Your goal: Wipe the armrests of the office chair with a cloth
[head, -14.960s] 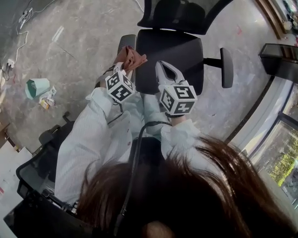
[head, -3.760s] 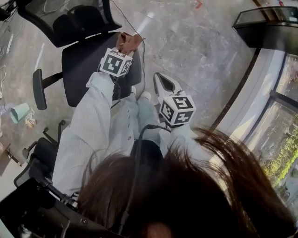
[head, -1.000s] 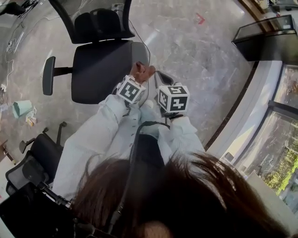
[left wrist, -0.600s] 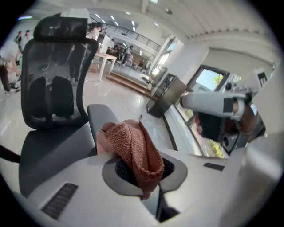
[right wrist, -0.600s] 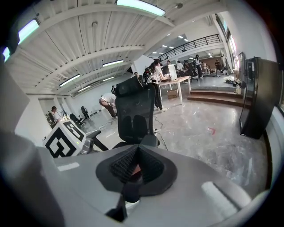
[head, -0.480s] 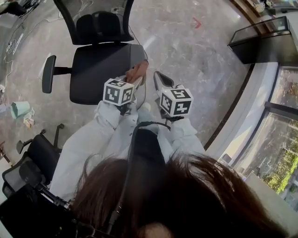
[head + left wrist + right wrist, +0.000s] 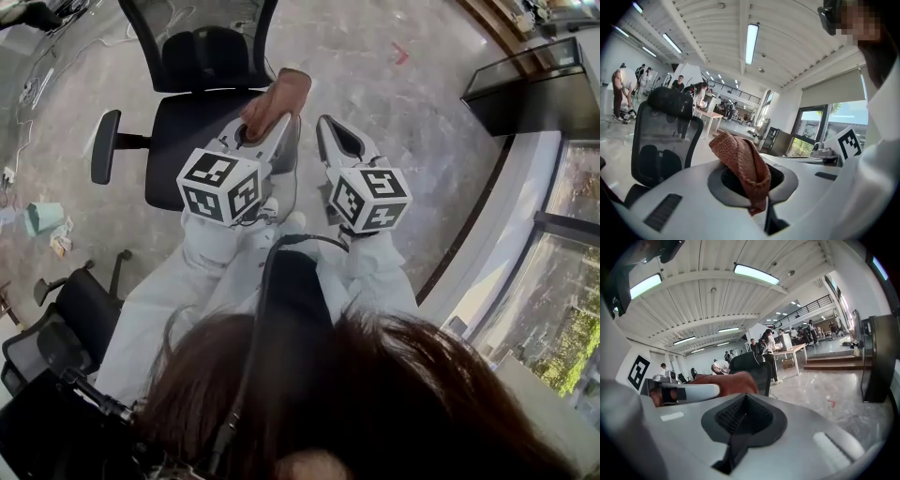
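- The left tongs were clamped on a rust-brown cloth; in the left gripper view the tongs pinched the cloth at its lower end, and the rest stood up in a folded hump above the tips.
- In the head view the cloth sat in the upper middle of the frame, over the right edge of the office chair seat, just below the backrest.
- Whether the cloth touched the chair could not be told.
- The chair's other armrest lay bare at the left of the frame, well apart from the cloth.
- The right tongs were just beside the left; the right gripper view showed them pressed together with nothing between.
- A second chair stood at the lower left.
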A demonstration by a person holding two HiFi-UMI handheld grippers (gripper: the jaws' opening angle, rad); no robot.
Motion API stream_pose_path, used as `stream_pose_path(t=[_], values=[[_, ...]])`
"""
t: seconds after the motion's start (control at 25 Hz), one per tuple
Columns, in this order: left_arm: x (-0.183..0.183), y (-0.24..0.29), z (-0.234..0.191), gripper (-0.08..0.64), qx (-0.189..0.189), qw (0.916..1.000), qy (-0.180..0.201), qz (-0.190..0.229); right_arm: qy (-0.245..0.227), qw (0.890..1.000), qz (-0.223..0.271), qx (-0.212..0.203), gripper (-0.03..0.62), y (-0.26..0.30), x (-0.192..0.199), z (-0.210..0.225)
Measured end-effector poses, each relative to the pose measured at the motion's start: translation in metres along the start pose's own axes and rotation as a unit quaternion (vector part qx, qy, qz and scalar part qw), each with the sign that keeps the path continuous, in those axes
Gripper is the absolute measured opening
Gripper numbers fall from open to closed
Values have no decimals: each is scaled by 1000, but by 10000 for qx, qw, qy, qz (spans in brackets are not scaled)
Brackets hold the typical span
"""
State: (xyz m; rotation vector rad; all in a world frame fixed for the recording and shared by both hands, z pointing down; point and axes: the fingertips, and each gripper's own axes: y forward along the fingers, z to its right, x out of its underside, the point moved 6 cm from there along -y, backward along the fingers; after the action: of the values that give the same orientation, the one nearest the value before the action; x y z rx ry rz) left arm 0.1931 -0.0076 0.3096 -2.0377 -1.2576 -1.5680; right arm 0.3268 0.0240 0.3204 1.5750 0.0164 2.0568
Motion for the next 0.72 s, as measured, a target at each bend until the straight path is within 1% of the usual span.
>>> stream_pose_path(t=[0.12,0.28,0.48,0.72], values=[[-25,-4,8,37,-17,9993,226,310,-182,9993,316,-62,0,-3,-23,-7],[-42,-9,11,37,-62,9980,306,544,-405,9973,601,-115,0,-7,-43,-15],[-48,-15,12,37,-90,9974,355,626,-493,9962,694,-188,0,-8,-49,-21],[-50,-12,16,37,-39,9975,386,595,-521,9959,708,-196,0,-10,-51,-21]])
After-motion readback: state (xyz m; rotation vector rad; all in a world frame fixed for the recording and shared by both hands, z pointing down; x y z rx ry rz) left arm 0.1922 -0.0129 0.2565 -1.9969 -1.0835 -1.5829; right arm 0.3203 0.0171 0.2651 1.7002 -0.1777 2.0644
